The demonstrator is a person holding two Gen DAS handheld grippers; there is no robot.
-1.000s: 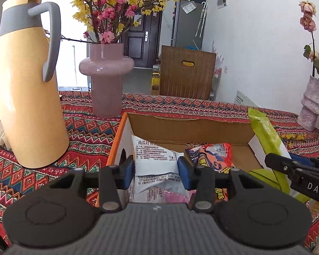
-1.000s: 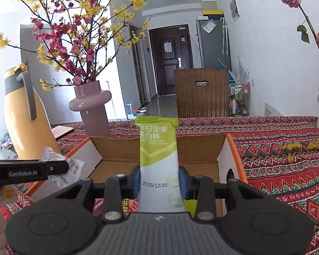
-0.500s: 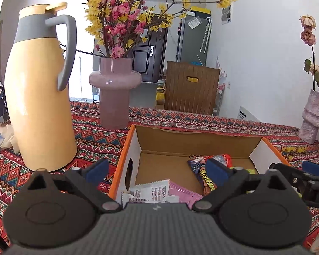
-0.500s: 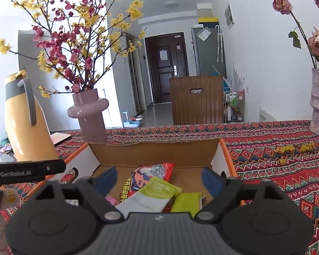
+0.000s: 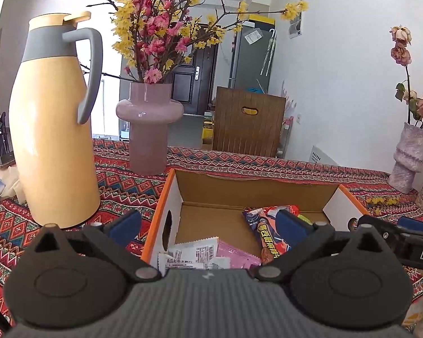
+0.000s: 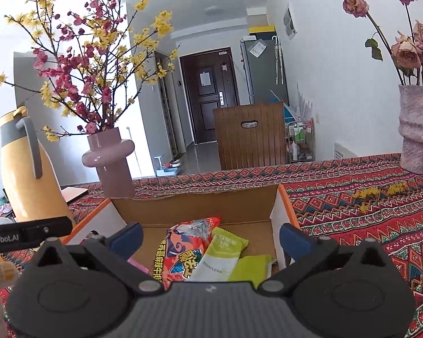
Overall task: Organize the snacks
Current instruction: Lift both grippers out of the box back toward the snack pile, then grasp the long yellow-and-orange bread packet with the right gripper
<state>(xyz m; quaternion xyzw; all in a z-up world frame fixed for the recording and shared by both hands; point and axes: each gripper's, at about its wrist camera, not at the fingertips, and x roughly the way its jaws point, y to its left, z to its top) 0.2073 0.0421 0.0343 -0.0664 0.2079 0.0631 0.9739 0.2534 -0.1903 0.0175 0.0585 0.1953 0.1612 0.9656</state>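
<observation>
An open cardboard box with orange edges [image 5: 166, 197] [image 6: 284, 205] sits on the patterned tablecloth. Inside lie a white packet [image 5: 194, 256], a pink packet [image 5: 236, 257], a red snack bag [image 5: 267, 236] [image 6: 186, 250] and green bar packets [image 6: 225, 253]. My left gripper [image 5: 208, 228] is open and empty above the box's near left side. My right gripper [image 6: 210, 238] is open and empty above the box's near right side. Each gripper's arm shows at the edge of the other's view.
A tall yellow thermos jug [image 5: 53, 129] [image 6: 25, 174] stands left of the box. A pink vase with flowering branches [image 5: 149, 129] [image 6: 110, 163] stands behind it. A mauve vase with roses [image 6: 417, 129] [image 5: 408, 160] stands at the far right. A wooden chair [image 5: 248, 124] is beyond the table.
Both grippers opened: the left let go of the white packet and the right let go of the green bar, which now lie in the box. Both grippers have pulled back and up.
</observation>
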